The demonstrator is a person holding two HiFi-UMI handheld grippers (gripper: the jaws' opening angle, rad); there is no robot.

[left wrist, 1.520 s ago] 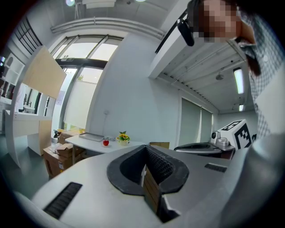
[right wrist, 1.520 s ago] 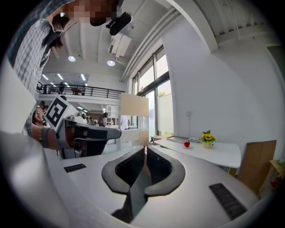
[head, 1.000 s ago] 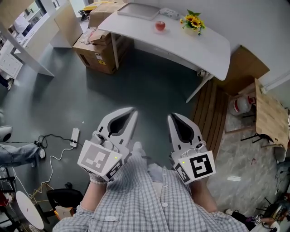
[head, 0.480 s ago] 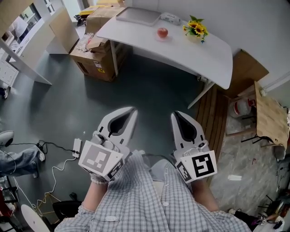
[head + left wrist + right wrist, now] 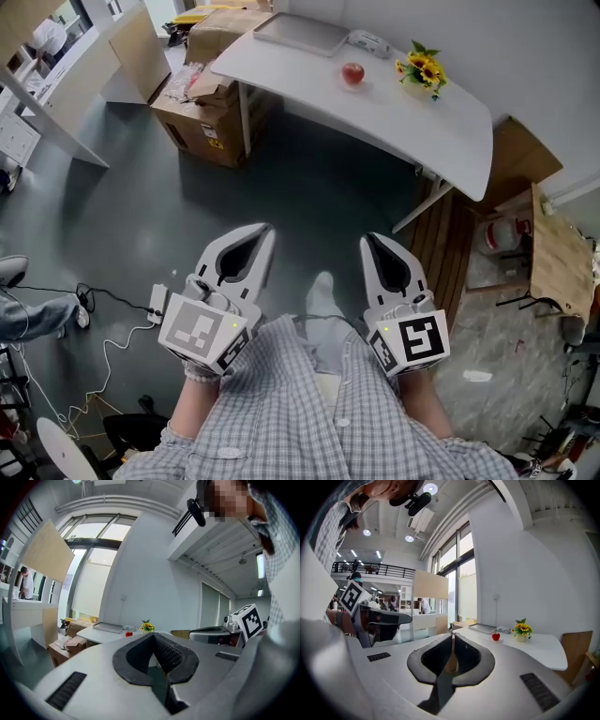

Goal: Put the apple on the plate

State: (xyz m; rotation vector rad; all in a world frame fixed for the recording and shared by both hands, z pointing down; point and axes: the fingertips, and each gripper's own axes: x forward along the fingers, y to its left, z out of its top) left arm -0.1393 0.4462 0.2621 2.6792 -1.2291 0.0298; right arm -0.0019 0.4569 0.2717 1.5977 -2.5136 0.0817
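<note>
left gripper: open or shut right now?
Shut. In its own view the left gripper has its jaw tips meeting, with nothing held between them.

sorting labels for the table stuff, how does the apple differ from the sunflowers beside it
Colour: the apple is red; the sunflowers are yellow with green leaves.
Shape: the apple is one low round thing; the sunflowers are an upright bunch in a small pot.
Place: the apple lies between the grey tray and the sunflowers.
Both sit on the white table, not touching.
</note>
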